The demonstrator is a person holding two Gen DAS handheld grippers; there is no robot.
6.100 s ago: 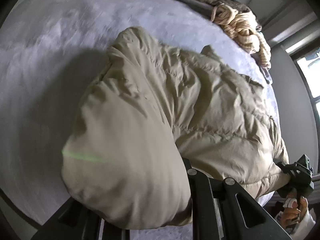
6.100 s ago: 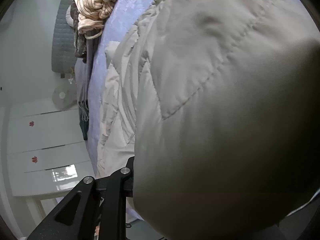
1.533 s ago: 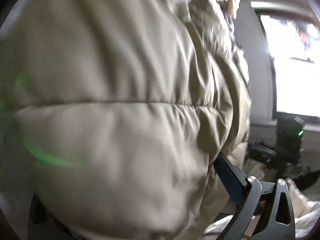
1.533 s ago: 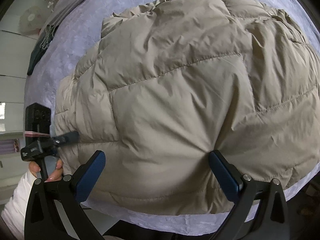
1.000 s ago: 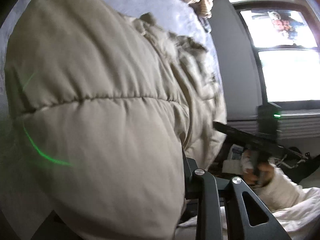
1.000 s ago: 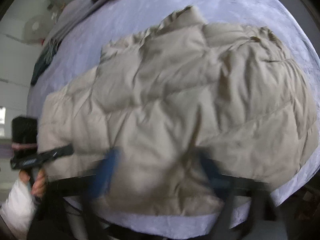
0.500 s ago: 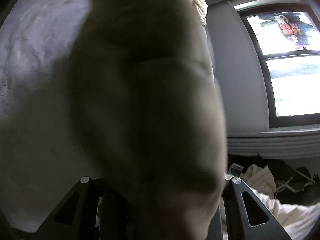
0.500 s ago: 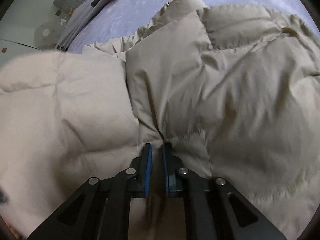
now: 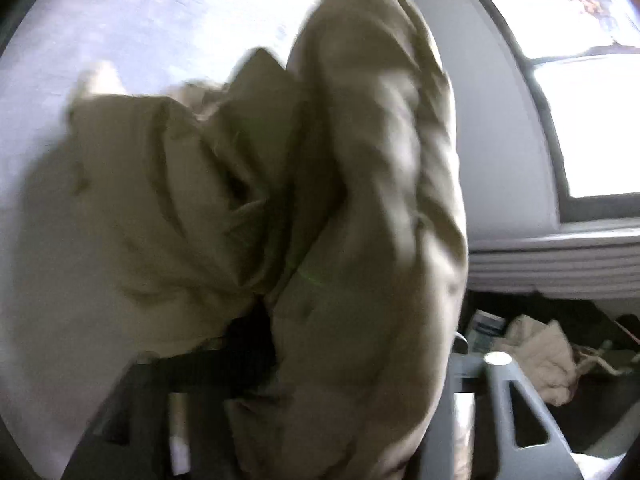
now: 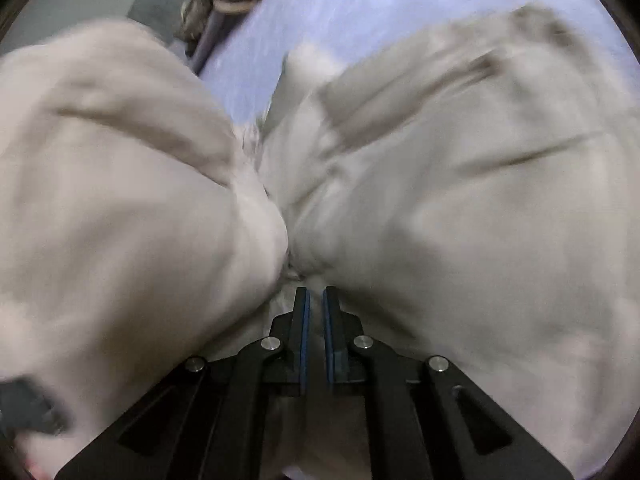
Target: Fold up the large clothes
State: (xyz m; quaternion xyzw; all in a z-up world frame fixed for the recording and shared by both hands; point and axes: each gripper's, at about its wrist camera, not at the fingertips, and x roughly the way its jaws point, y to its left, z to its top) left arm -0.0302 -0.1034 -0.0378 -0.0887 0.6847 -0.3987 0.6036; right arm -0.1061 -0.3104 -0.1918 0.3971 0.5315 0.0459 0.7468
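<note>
Your right gripper (image 10: 315, 300) is all matte black plastic: two angled arms with triangular cutouts, a round silver screw head at each of the four pivots, and blue pads lining the inner faces of the jaws. Your left gripper (image 9: 320, 420) is blurry in its own view, but it's the same dark frame, cutout and one silver screw on its right arm.

Pale lavender bedspread (image 9: 168, 20) across bed; grey wall (image 9: 492, 120); bright window (image 9: 592, 120) at right, daylight; dark cluttered floor (image 9: 580, 344) below.
</note>
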